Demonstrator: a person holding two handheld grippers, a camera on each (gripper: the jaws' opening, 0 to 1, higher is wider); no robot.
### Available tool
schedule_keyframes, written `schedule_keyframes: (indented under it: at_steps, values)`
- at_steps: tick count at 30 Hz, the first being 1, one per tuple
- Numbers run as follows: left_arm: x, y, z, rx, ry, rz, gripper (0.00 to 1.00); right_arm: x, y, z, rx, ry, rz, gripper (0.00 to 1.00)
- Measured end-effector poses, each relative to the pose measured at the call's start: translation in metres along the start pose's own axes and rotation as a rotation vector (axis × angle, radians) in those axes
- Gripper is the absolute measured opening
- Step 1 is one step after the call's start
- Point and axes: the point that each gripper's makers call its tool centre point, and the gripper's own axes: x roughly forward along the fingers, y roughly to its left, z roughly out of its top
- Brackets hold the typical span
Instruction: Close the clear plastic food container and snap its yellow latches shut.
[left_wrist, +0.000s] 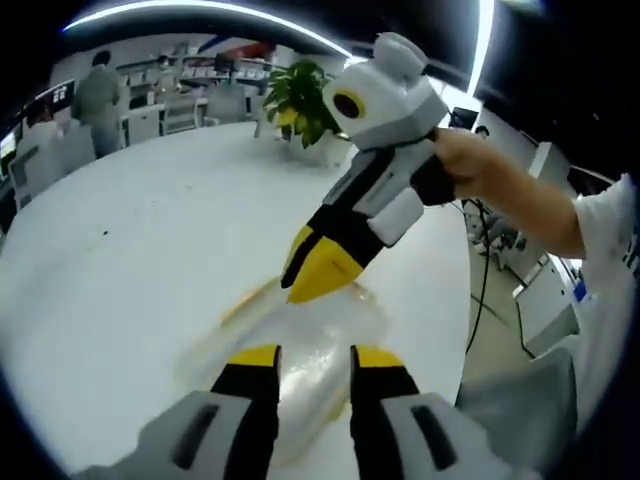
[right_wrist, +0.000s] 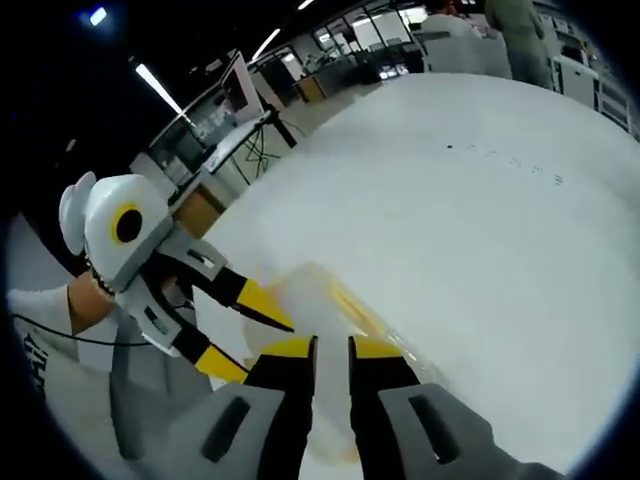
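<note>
- Container (left_wrist: 300, 345) lies on the white table (left_wrist: 120, 270), clear and blurred, yellow latch (right_wrist: 355, 305) along one edge.
- Left gripper (left_wrist: 313, 358) hovers over it, jaws narrowly apart.
- Right gripper (right_wrist: 330, 345) jaws narrowly apart over container; its yellow tips (left_wrist: 320, 268) touch the lid.

bright overhead strip lights (left_wrist: 200, 8) | white table (left_wrist: 120, 270) blown out with glare | container (left_wrist: 300, 340) kinda motion-blurred | heavy fisheye warp at edges
</note>
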Motion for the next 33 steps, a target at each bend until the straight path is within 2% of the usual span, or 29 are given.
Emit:
schedule_keyframes:
  at_steps: [9,13,19,33]
  values:
    - [0.003,-0.008,-0.002,-0.019,-0.016,-0.022,0.15,0.012,0.003,-0.001,0.001,0.006,0.017,0.02]
    - [0.003,-0.010,0.000,-0.048,-0.036,-0.030,0.08,0.018,0.005,-0.001,0.000,0.020,0.034,0.00]
    - [0.006,-0.012,-0.004,-0.046,-0.028,-0.037,0.00,0.024,0.007,-0.001,-0.002,0.030,0.047,0.00]
    - [0.007,-0.020,-0.015,-0.064,0.000,-0.064,0.00,0.028,0.005,-0.004,-0.001,0.048,0.050,0.00]
